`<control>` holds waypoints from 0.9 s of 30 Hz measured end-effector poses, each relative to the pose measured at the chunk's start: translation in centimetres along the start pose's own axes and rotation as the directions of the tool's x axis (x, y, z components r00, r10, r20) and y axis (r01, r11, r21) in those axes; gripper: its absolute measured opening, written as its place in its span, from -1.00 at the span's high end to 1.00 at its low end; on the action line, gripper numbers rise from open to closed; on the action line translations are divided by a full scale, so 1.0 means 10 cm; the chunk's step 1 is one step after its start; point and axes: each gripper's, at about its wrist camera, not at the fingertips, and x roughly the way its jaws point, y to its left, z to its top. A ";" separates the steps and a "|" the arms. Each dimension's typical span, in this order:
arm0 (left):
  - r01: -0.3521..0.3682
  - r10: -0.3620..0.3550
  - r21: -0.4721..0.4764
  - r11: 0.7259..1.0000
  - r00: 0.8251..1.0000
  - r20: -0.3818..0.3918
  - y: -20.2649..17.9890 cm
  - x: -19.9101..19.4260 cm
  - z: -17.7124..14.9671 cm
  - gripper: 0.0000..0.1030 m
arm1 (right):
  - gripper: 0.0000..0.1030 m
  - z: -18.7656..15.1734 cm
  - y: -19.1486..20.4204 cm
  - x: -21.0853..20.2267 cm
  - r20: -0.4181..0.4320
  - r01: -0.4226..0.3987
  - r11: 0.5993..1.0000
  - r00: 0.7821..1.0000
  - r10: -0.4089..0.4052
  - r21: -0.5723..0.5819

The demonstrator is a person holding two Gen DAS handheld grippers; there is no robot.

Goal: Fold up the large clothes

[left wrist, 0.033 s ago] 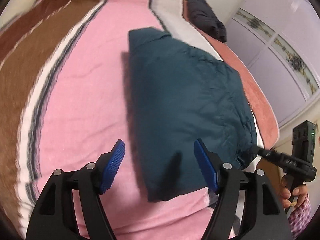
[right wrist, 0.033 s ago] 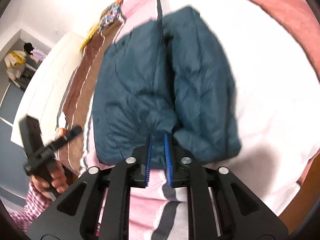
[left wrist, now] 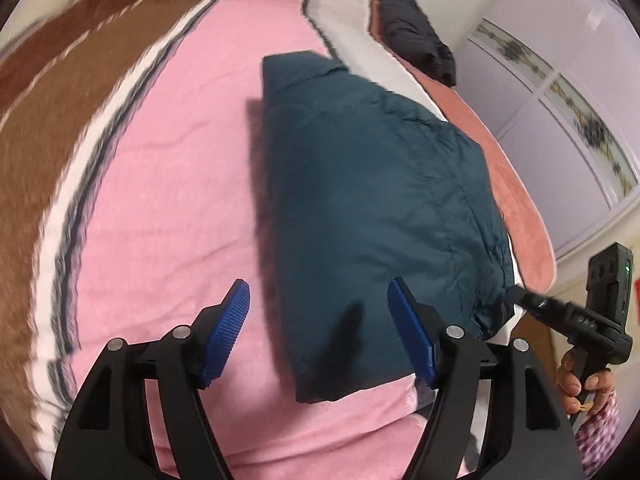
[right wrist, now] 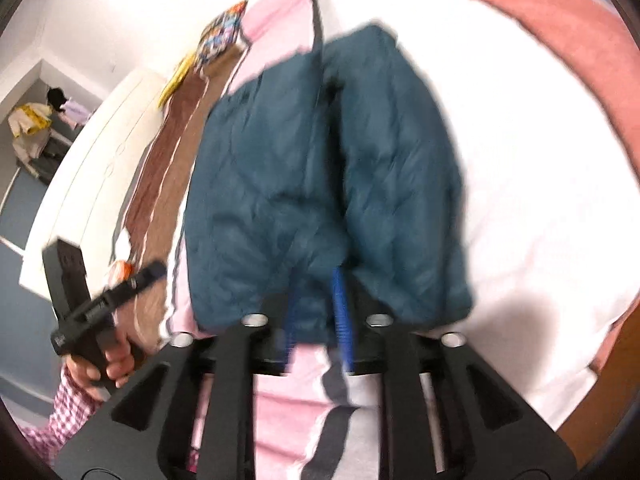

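A dark teal padded jacket (left wrist: 372,208) lies folded lengthwise on the pink bedspread (left wrist: 168,200). My left gripper (left wrist: 320,320) is open and empty, hovering above the jacket's near left corner. In the right wrist view the jacket (right wrist: 304,184) shows as two padded halves with a crease down the middle. My right gripper (right wrist: 316,300) has its blue pads close together on the jacket's near hem at the crease. The right gripper also shows in the left wrist view (left wrist: 560,312), at the jacket's near right edge.
A black garment (left wrist: 416,36) lies at the bed's far right. A brown striped band (left wrist: 60,112) runs along the bed's left side. Wardrobe doors (left wrist: 560,112) stand to the right. A white cabinet (right wrist: 92,168) and a clothes pile (right wrist: 32,128) are at left.
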 end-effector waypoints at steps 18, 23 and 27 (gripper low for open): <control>0.159 -0.165 -0.121 0.980 0.985 -0.044 0.07 0.54 0.37 -0.56 | -0.26 0.63 -0.63 0.66 -0.115 0.121 0.983 0.988 -0.106 0.137; 0.203 -0.215 -0.163 0.965 0.975 -0.059 0.19 0.70 0.38 -0.69 | -0.42 0.58 -0.92 0.86 -0.168 0.050 0.966 0.986 -0.007 0.252; 0.232 -0.252 -0.213 0.949 0.965 -0.074 0.32 0.84 0.33 -0.89 | -0.45 0.57 -1.08 0.90 -0.167 -0.013 0.955 0.984 0.065 0.298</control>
